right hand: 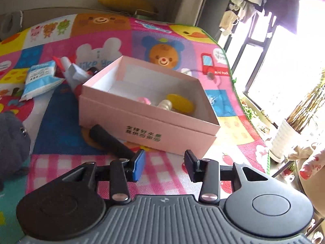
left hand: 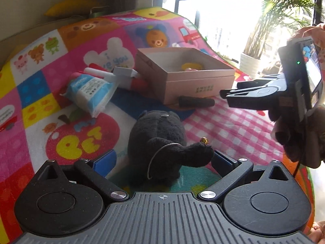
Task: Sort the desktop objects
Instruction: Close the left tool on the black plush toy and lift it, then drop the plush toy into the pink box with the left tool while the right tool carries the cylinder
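A black plush toy [left hand: 160,140] lies on the colourful mat between the wide-open fingers of my left gripper [left hand: 162,162]; its edge also shows in the right wrist view [right hand: 12,138]. An open pink box [right hand: 150,109] holds a yellow disc [right hand: 179,101] and small pale and pink items. A black cylinder [right hand: 111,142] lies against the box front. A blue-white tissue pack [left hand: 91,93] and a red-white tube [left hand: 130,81] lie left of the box [left hand: 182,75]. My right gripper [right hand: 164,164] is open and empty just in front of the box; it shows in the left wrist view [left hand: 233,95].
The patterned mat [left hand: 223,122] drapes over the table and drops off at the right. A bright window and a potted plant in a white pot [right hand: 284,140] stand beyond that edge. A yellow cushion [right hand: 126,2] lies at the back.
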The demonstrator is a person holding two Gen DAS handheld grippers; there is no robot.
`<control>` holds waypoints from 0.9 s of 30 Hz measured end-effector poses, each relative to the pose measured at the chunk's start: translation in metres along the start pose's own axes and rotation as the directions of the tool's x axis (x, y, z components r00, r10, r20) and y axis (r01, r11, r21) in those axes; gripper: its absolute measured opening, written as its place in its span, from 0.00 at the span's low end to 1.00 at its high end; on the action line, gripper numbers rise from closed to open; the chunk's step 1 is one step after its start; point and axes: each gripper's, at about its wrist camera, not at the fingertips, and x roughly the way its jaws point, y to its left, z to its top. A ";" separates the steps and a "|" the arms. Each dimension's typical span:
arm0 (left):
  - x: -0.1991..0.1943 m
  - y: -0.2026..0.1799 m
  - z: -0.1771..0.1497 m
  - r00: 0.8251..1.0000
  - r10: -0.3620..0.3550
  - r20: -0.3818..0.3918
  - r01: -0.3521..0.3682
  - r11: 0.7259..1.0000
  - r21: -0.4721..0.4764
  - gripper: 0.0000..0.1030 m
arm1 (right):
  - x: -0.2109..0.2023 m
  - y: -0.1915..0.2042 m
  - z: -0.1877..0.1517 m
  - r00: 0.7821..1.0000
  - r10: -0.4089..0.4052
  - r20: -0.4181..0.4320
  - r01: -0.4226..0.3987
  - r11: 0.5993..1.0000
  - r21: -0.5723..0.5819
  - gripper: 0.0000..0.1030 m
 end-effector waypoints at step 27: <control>0.006 0.012 0.004 0.993 0.098 0.067 -0.098 0.995 -0.005 0.99 | 0.022 0.011 0.003 0.977 0.176 -0.124 -0.133 0.947 0.293 0.73</control>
